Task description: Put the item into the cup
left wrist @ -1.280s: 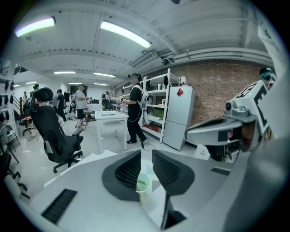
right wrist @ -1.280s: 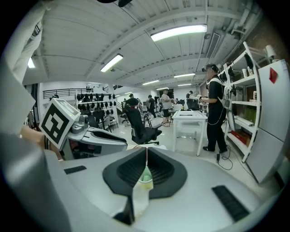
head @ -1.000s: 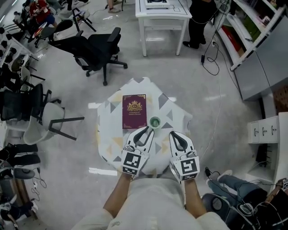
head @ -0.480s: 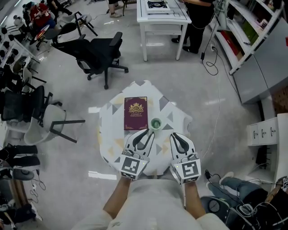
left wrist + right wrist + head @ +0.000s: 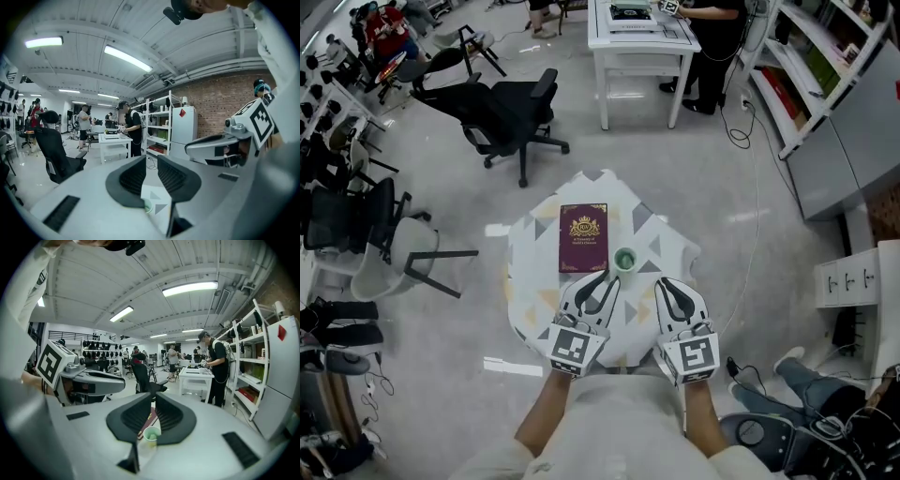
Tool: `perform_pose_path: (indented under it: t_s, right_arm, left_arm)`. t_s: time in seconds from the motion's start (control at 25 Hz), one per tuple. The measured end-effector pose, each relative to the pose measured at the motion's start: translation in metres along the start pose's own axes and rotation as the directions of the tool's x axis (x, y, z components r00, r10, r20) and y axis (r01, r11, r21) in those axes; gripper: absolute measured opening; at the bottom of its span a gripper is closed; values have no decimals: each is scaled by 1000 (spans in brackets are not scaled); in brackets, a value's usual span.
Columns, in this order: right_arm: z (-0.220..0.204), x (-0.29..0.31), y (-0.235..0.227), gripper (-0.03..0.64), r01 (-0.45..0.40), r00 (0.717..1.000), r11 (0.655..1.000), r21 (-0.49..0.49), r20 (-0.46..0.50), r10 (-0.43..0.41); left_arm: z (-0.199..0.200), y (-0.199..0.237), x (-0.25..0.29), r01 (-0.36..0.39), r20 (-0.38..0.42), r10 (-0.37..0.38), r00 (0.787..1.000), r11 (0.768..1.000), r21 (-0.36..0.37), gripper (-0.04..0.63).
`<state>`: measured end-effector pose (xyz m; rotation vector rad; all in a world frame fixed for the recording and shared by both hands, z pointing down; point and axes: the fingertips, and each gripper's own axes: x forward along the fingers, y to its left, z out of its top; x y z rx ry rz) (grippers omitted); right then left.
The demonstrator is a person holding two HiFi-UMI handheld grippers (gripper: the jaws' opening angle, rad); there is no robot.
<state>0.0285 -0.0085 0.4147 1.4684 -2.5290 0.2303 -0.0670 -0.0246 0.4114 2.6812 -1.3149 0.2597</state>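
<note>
A small pale cup (image 5: 624,259) with something green inside stands on the low table (image 5: 667,246), just right of a maroon book (image 5: 583,237). My left gripper (image 5: 607,276) lies near the table's front edge, tips just short of the cup on its near left. It looks shut with nothing held. My right gripper (image 5: 662,281) sits beside it, near right of the cup, also shut and empty. In the right gripper view the cup (image 5: 151,435) shows below the closed jaws (image 5: 153,395), beside the book (image 5: 149,419). The left gripper view shows a sliver of the cup (image 5: 148,206) under its jaws (image 5: 151,159).
The table carries a cloth with grey and yellow triangles. Black office chairs (image 5: 502,103) stand at the far left, a white table (image 5: 637,37) at the back with a person beside it. Shelving (image 5: 811,66) and cables run along the right.
Both grippers stay where they were by the table's front edge. Only the head view has shifted slightly.
</note>
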Motion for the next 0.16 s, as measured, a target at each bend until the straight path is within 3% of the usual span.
perform_pose_path:
  t_s: [0.16]
  right_arm:
    - [-2, 3, -3, 15, -7, 1000, 1000, 1, -1, 7]
  left_arm:
    - [-2, 1, 4, -3, -7, 3, 1000, 1000, 8, 89]
